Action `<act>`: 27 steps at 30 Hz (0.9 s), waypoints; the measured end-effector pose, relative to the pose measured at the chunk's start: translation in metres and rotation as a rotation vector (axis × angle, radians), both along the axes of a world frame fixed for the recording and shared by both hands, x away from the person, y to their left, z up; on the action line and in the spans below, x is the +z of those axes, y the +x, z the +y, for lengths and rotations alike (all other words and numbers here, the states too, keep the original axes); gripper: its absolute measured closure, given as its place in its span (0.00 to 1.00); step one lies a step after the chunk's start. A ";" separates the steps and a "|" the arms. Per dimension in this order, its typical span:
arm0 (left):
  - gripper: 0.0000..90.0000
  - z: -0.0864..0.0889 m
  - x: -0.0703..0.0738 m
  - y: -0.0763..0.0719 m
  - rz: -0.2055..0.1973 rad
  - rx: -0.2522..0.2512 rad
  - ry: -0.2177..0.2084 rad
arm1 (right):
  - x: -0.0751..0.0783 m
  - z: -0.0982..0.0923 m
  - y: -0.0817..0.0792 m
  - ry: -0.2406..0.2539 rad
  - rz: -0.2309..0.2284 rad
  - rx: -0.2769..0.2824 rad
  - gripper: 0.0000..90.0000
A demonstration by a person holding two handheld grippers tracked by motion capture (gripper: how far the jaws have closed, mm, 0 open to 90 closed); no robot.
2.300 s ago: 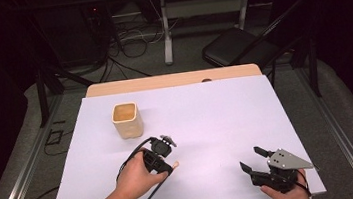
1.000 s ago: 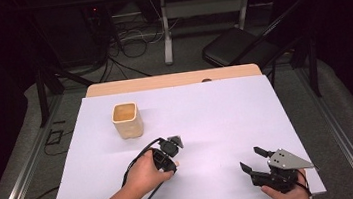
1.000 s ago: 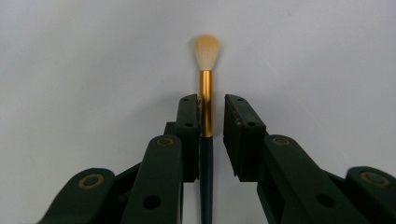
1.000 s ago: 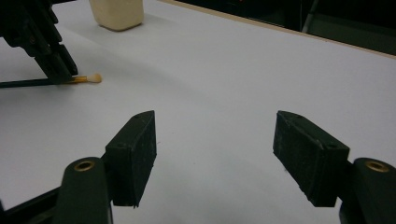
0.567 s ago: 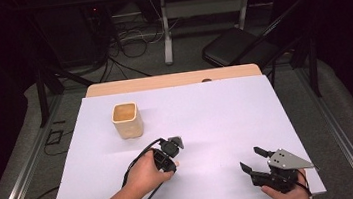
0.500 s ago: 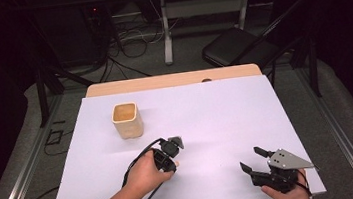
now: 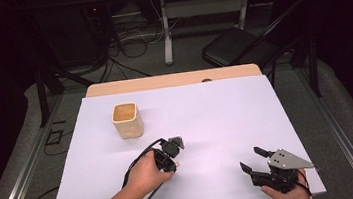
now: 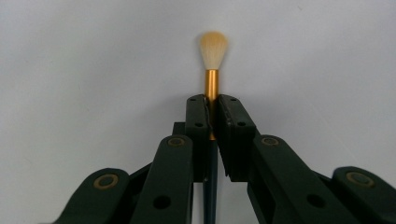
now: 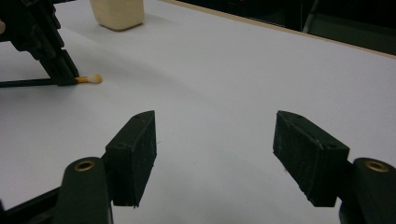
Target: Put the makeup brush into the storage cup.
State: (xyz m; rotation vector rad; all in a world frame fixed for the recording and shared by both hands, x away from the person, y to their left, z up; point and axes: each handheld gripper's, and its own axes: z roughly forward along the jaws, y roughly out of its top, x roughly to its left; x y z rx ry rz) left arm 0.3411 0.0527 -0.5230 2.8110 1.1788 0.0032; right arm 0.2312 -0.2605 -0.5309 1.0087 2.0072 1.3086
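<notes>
**Gold ferrule pinched, brush low on the white sheet**

Gold metal is where your left gripper (image 8: pixel 212 116) has the brush (image 8: pixel 212 60): the jaws have just been closing and now clamp the ferrule just behind the pale bristle tuft, with the dark handle running back between them. The brush lies low over the white table cover (image 7: pixel 216 110), near the front edge and well apart from the cream cup (image 7: pixel 127 120) standing farther back on the left. Expect a very light, stiff, slim thing; the smooth ferrule may swivel or slip in the pads, so keep the pinch firm and square. Leave the soft tuft alone, since it would splay if squeezed. Your right gripper (image 9: pixel 224 149) hangs near the front right corner with its jaws wide apart, holding nothing.
</notes>
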 end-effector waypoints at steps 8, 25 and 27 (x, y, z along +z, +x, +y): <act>0.92 0.000 0.000 0.000 -0.003 0.000 0.003 | 0.000 0.000 0.000 -0.001 0.001 -0.001 0.33; 0.93 0.000 0.000 -0.001 -0.008 -0.005 -0.001 | -0.001 0.000 0.001 0.000 -0.001 -0.001 0.33; 0.93 0.000 0.001 -0.001 -0.004 -0.005 -0.002 | -0.001 0.000 0.001 -0.001 -0.002 0.000 0.33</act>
